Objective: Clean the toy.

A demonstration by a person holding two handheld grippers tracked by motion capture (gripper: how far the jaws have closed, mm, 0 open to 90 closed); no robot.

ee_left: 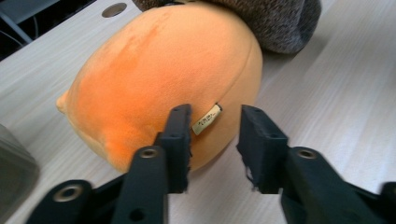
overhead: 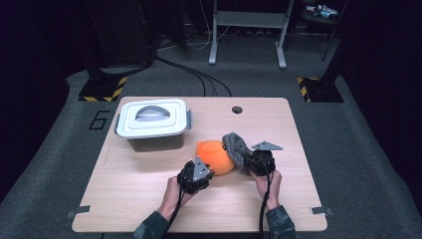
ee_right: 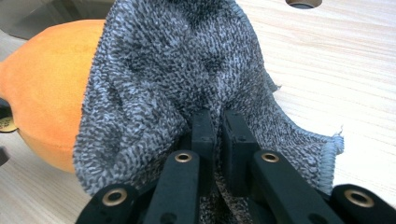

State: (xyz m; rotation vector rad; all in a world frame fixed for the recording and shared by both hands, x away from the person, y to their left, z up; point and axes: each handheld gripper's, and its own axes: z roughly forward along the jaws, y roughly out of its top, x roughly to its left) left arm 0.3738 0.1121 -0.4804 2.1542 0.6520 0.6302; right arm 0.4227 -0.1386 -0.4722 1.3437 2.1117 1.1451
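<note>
In the middle of the high view, an orange plush toy [overhead: 215,156] lies on the wooden desk [overhead: 149,194], with a grey knitted cloth [overhead: 235,147] draped against its right side. The right claw [overhead: 251,162], just right of centre, is clamped tight on a fold of that cloth; in the right gripper view its jaws stand nearly together at the lower middle with the knit bunched between them and rising up over the toy at the left edge. Holding the fabric pinched like this looks meant to keep it lifted and spread, so it can be pulled over the plush or wiped across it. The left claw [overhead: 199,175], just left of centre and low in the frame, sits at the toy's near side with its jaws partly apart; in the left gripper view they stand either side of a small sewn label [ee_left: 207,119] on the plush, the left jaw against the fur and the right jaw clear of it, gripping nothing. That placement reads as steadying the soft, rounded toy, which would otherwise roll or slide when the cloth is tugged. A white lidded container [overhead: 152,122] sits at the upper left of the desk, well apart from both claws, its lid on and its handle folded flat, so it takes no part in the work just now.
</note>
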